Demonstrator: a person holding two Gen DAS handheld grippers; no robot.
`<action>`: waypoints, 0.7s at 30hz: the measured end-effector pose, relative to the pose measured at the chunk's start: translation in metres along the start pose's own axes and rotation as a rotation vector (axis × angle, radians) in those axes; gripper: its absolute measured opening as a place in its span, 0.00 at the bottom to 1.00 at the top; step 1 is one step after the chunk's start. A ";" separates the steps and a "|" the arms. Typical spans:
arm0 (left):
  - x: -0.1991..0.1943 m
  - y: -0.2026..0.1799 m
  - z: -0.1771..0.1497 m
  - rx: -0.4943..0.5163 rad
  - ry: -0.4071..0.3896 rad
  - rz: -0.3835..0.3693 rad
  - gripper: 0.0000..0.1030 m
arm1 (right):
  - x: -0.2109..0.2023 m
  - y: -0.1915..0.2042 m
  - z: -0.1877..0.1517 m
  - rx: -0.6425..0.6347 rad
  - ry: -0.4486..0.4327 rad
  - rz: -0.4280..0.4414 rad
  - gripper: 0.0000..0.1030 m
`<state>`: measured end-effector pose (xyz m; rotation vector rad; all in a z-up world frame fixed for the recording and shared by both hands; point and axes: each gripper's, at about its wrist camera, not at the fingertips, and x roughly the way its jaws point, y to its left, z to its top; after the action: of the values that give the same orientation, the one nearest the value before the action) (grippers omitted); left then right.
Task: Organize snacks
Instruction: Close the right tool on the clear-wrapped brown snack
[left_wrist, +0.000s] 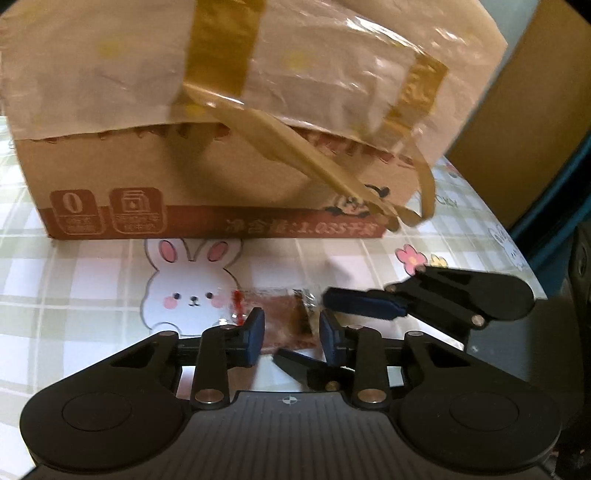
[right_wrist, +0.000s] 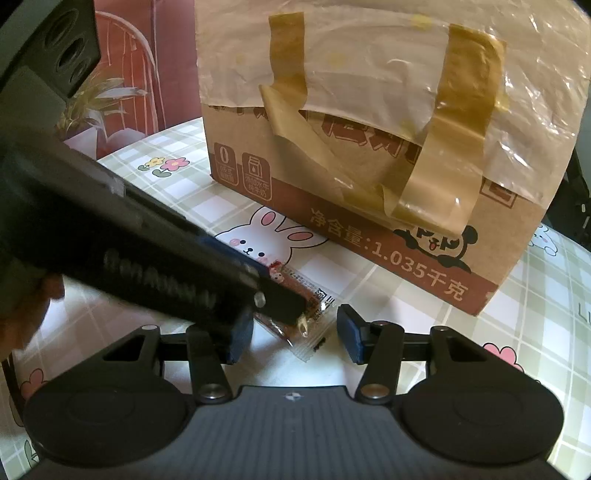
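A small clear snack packet (left_wrist: 286, 314) with a brown filling lies on the bunny-print tablecloth (left_wrist: 74, 277) in front of a taped cardboard box (left_wrist: 221, 184). My left gripper (left_wrist: 291, 338) has its jaws narrowed, with both pads against the packet's sides. My right gripper (left_wrist: 303, 325) comes in from the right, its fingers spread wide around the packet's right end. In the right wrist view the right gripper (right_wrist: 295, 341) stands open just short of the packet (right_wrist: 299, 288). There the left gripper (right_wrist: 291, 314) crosses from the left and hides much of the packet. The box (right_wrist: 369, 184) stands behind.
Loose plastic film and brown tape strips (left_wrist: 314, 155) hang down the box front. The table edge (left_wrist: 517, 258) runs close on the right, with a brown board (left_wrist: 517, 110) beyond. A red carton and dried plant (right_wrist: 110, 92) stand at the back left. A hand (right_wrist: 26, 302) holds the left gripper.
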<state>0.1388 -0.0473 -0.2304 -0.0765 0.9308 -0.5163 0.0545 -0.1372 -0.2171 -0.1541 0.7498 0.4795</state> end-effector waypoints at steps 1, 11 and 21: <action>-0.002 0.002 0.001 -0.010 -0.006 0.005 0.33 | 0.000 0.000 0.001 -0.004 0.003 0.003 0.51; -0.019 0.037 0.001 -0.061 -0.040 0.061 0.33 | -0.004 -0.018 0.004 0.068 0.012 -0.035 0.48; -0.016 0.038 -0.009 -0.035 -0.014 0.055 0.33 | 0.006 -0.010 0.003 0.051 -0.006 -0.009 0.48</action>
<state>0.1391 -0.0055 -0.2347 -0.0859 0.9256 -0.4480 0.0651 -0.1431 -0.2190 -0.1080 0.7542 0.4511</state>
